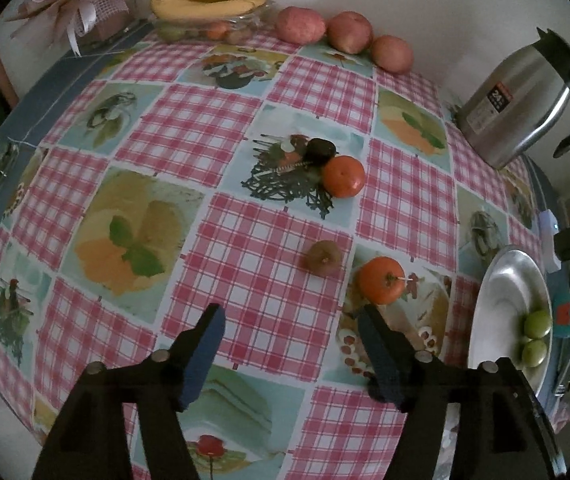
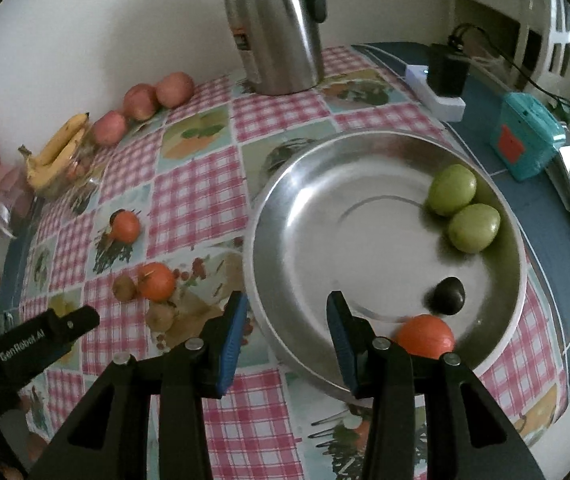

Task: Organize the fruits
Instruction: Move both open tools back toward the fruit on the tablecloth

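Oranges (image 1: pixel 380 280) below steeply down-tilted left hand-held gripper (image 1: pixel 291 316), spread, empty; right hand-held gripper (image 2: pixel 287 306) likewise.

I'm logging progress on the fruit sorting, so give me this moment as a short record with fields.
metal plate: holds two green fruits, one dark fruit, one orange
loose on tablecloth: near orange, kiwi, far orange, dark fruit beside it
back edge: bananas over a glass bowl, three apples
left gripper: open, empty, above the cloth near the kiwi
right gripper: open, empty, over the plate's near rim
other: steel kettle
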Demonstrator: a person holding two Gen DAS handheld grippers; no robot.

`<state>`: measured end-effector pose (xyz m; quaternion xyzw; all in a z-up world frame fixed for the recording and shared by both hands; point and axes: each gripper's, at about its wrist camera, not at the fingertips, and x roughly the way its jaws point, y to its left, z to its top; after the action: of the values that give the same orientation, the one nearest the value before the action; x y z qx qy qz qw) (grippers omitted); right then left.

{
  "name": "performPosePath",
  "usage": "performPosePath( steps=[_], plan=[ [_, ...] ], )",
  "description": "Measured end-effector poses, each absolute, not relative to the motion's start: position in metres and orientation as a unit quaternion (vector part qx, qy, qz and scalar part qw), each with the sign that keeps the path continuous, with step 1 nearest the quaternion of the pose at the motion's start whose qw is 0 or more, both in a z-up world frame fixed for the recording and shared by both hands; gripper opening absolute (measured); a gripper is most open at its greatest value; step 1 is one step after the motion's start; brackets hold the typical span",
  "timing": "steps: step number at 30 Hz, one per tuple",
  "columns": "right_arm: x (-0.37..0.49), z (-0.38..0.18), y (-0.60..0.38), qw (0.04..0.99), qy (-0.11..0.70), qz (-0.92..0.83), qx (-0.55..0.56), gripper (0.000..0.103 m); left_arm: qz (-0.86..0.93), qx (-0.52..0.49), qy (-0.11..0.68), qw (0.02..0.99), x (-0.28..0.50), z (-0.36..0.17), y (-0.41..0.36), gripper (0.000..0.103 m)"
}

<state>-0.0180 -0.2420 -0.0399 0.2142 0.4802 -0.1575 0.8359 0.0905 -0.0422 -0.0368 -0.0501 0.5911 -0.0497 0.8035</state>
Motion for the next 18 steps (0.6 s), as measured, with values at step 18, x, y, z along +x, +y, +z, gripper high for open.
performPosePath(
  steps=[18],
  plan=[
    [-0.0168, -0.047, -0.2431, 0.826, 0.494, -0.173, 0.207, 0.071, -0.032, -0.025, 0.59, 0.806, 0.093, -0.0415, -0.0394, 0.103]
  ],
)
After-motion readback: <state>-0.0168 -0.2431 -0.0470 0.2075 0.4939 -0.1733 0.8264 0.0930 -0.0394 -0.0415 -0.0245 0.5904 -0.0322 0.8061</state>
